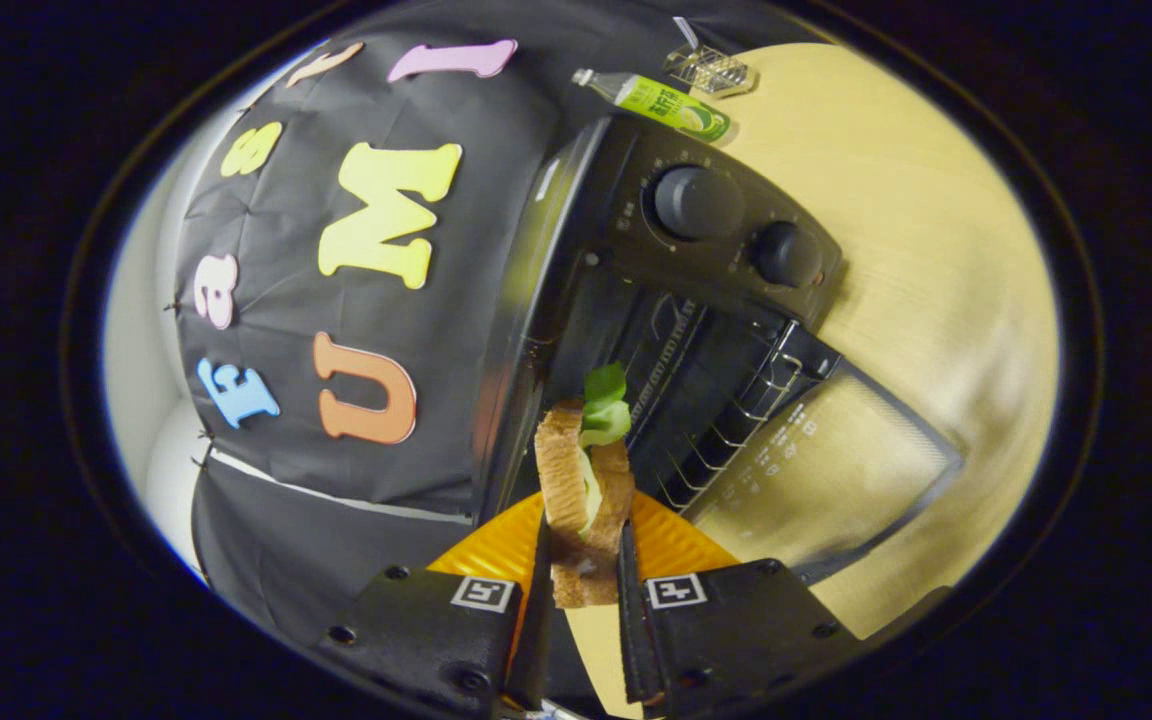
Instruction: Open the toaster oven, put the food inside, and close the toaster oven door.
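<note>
Sandwich point(584, 500) clamped upright in my tongs point(584, 580), over an orange plate point(671, 545) | toaster oven point(696, 300) just ahead, door point(826, 470) dropped open on the desk point(936, 250), rack point(736, 410) showing | step: loading; next I'd carry it in over the door, clear of the frame | green bottle point(661, 102) and wire basket point(706, 68) beyond, no obstacle.

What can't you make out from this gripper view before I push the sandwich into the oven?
- Orange plate: mostly hidden behind the sandwich and the gripper, whose fingers are shut on the sandwich.
- Toaster oven cavity: dark, and the sandwich covers part of the rack; depth unclear.
- Open door: printed markings too small to read.
- Wire basket: too small to tell its contents.
</note>
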